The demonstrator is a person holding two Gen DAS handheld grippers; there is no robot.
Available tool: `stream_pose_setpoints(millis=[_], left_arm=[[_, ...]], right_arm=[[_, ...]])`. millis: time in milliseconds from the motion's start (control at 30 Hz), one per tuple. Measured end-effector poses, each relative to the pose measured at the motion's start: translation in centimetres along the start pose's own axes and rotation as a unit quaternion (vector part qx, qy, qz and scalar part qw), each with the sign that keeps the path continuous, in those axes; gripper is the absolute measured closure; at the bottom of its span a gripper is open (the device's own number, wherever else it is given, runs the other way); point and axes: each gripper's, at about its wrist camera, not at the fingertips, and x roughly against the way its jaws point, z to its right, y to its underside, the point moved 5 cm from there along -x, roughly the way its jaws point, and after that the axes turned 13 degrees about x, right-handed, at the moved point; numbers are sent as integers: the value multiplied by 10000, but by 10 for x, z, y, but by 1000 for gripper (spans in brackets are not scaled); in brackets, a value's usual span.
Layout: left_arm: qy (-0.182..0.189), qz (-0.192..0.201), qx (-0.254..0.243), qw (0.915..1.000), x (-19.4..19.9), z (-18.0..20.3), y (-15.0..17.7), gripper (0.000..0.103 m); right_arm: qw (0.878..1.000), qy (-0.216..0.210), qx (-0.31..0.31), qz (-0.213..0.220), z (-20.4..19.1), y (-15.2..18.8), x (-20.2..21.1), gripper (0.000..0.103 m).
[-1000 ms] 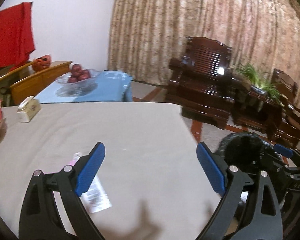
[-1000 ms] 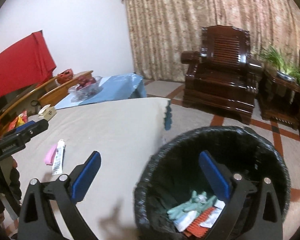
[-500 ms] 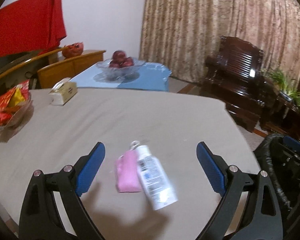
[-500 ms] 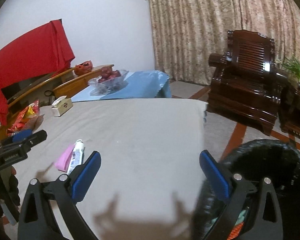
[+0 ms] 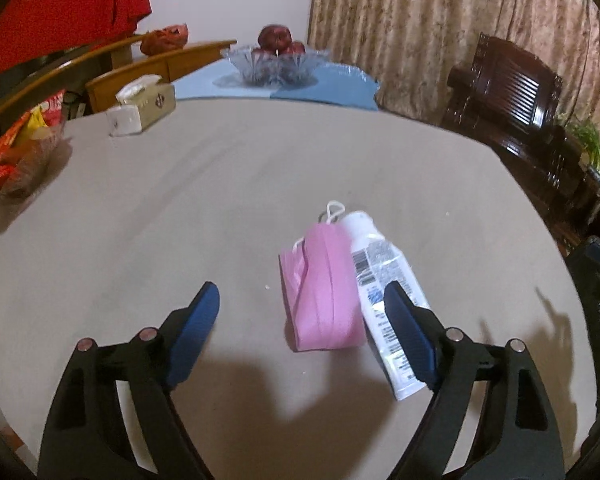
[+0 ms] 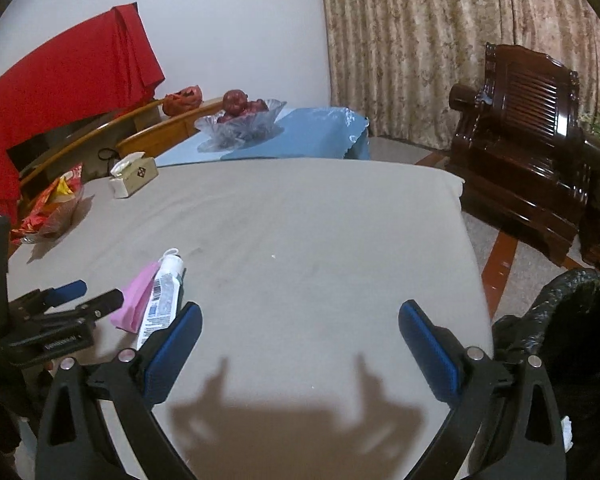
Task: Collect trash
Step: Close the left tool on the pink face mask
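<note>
Because it is thin folded cloth, the pink face mask (image 5: 320,288) should weigh almost nothing and crumple when pinched; its thicker folded middle looks the surest hold. It lies flat between the closing jaws of the left gripper (image 5: 300,308), untouched, against a glossy squeezable tube (image 5: 384,280) beside the right-hand jaw. The worktop (image 5: 180,208) is matte grey cloth. The right gripper (image 6: 300,330) gapes wide, empty.

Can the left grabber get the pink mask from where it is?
Probably yes. The left gripper is closing with the pink mask between its fingers, untouched; the tube alongside may get pinched too.
</note>
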Motion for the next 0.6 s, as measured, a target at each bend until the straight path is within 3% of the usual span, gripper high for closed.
stream_pose_setpoints(millis=[267,533,600], left_arm=[[29,-344,32,9994,-23,-4,6,39],[58,-475,-10,9989,-30,-2,7,42],[78,-466,-30,9989,-29,0,8,53]], right_arm=[[9999,-15,-14,-151,-1,3,-16,6],[9997,-64,79,-205,-11,-1,-26,6],[9997,-75,109,-187,-14,-3,-27,6]])
